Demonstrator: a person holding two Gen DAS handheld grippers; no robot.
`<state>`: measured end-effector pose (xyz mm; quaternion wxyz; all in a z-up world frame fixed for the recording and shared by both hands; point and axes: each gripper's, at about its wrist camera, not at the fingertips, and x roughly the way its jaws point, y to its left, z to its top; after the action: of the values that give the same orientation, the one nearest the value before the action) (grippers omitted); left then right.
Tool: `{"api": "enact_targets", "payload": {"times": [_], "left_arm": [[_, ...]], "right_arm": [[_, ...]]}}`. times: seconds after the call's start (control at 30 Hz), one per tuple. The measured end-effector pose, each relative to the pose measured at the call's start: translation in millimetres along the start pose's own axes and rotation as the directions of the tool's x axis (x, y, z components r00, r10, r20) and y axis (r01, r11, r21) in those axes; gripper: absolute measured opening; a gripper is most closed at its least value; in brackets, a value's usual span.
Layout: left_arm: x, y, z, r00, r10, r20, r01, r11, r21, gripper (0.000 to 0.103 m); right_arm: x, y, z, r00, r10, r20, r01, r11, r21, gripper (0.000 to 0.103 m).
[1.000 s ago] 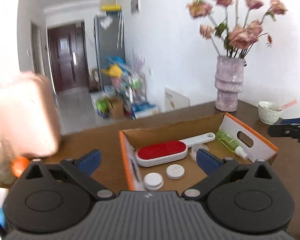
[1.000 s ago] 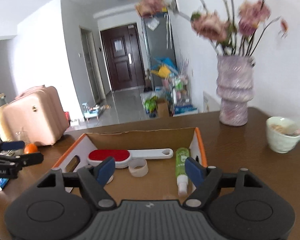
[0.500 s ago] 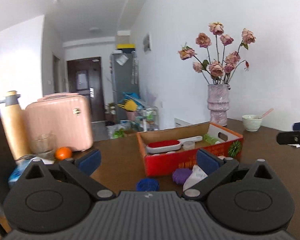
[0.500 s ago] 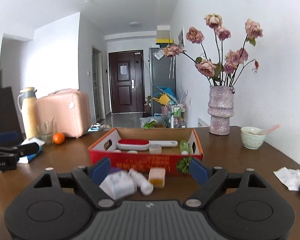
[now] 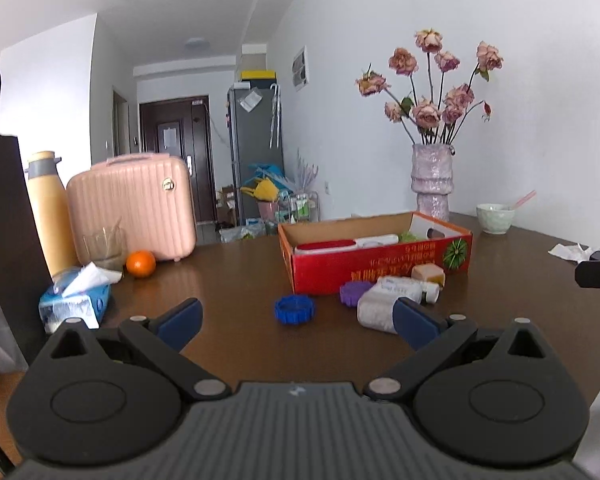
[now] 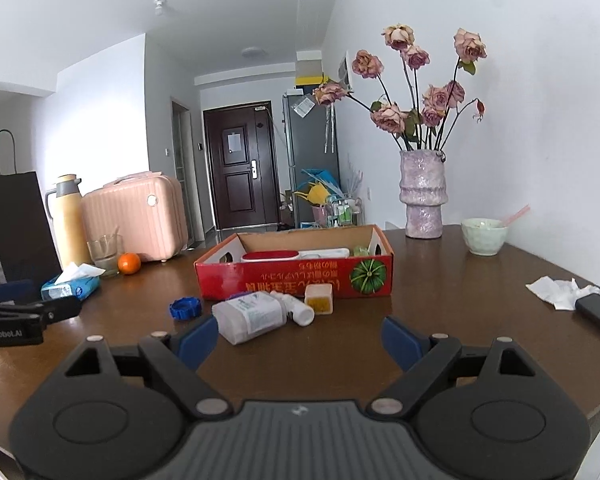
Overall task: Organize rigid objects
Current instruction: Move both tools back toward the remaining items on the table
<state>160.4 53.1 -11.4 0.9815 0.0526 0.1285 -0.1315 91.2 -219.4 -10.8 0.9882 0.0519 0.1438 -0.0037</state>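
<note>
A red cardboard box (image 5: 380, 264) (image 6: 296, 276) stands on the brown table and holds a red-and-white brush (image 6: 276, 255) and a green bottle (image 6: 360, 250). In front of it lie a white bottle (image 6: 250, 316) (image 5: 384, 300), a small white tube (image 6: 298, 310), a yellow-filled jar (image 6: 318, 298) (image 5: 428, 273), a purple lid (image 5: 354, 293) and a blue lid (image 5: 294, 309) (image 6: 185, 307). My left gripper (image 5: 296, 320) is open and empty, near the blue lid. My right gripper (image 6: 300, 336) is open and empty, just short of the white bottle.
A tissue pack (image 5: 74, 300), an orange (image 5: 141, 263), a glass (image 5: 102, 246), a yellow thermos (image 5: 48, 216) and a pink case (image 5: 132, 204) stand at the left. A flower vase (image 6: 423, 196), a bowl (image 6: 484, 236), crumpled paper (image 6: 560, 292) and a dark flat object (image 6: 598, 314) are at the right.
Both grippers have pulled back and lowered from above the box to near table level in front of it. The loose items in front of the box came into view.
</note>
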Motion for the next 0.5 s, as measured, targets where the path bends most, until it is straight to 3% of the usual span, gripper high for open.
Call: {"api": "enact_targets", "payload": {"times": [0.13,0.5], "left_arm": [[6,-2,-2,0.999,0.020,-0.025,-0.020,1.000,0.012,0.103],[20,-4,-11,0.998,-0.024,-0.060,0.023,1.000,-0.008,0.103]], "right_arm": [[3,0,-5,1.000,0.029,0.004,-0.029,1.000,-0.003,0.083],[33,-6,-8,0.998,0.009,-0.069,-0.010,1.000,-0.006,0.073]]}}
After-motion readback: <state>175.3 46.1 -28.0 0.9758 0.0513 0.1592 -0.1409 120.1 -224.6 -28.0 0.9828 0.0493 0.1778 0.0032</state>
